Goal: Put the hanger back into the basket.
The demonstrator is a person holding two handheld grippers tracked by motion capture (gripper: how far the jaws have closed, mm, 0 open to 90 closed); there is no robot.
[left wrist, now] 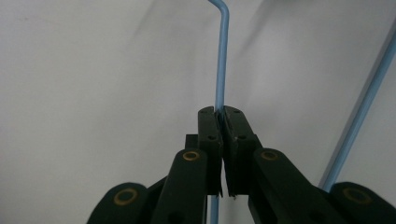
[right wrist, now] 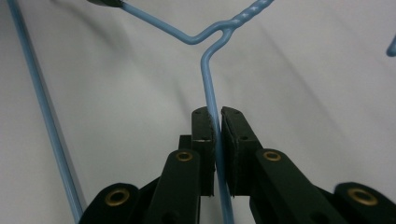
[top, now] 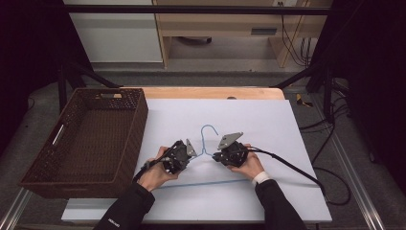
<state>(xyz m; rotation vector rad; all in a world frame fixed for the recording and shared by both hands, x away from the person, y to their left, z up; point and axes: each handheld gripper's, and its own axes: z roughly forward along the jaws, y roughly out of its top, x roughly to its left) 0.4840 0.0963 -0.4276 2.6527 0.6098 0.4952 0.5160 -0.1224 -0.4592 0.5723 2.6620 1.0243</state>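
A light blue wire hanger [top: 206, 183] lies flat on the pale mat, its hook pointing away from the person. My left gripper [top: 190, 153] is at the hanger's left shoulder. In the left gripper view its jaws [left wrist: 219, 112] are shut on the blue wire [left wrist: 223, 56], which runs on ahead. At the right shoulder sits my right gripper [top: 216, 157]. In the right gripper view its jaws [right wrist: 215, 112] are closed around the wire [right wrist: 208, 79] just below the twisted neck. A hand holds each gripper.
A dark brown woven basket [top: 140, 120] stands at the table's left side, close to my left gripper. The pale mat [top: 268, 124] covers the tabletop. A black cable [top: 292, 167] trails from the right gripper off the table's right edge.
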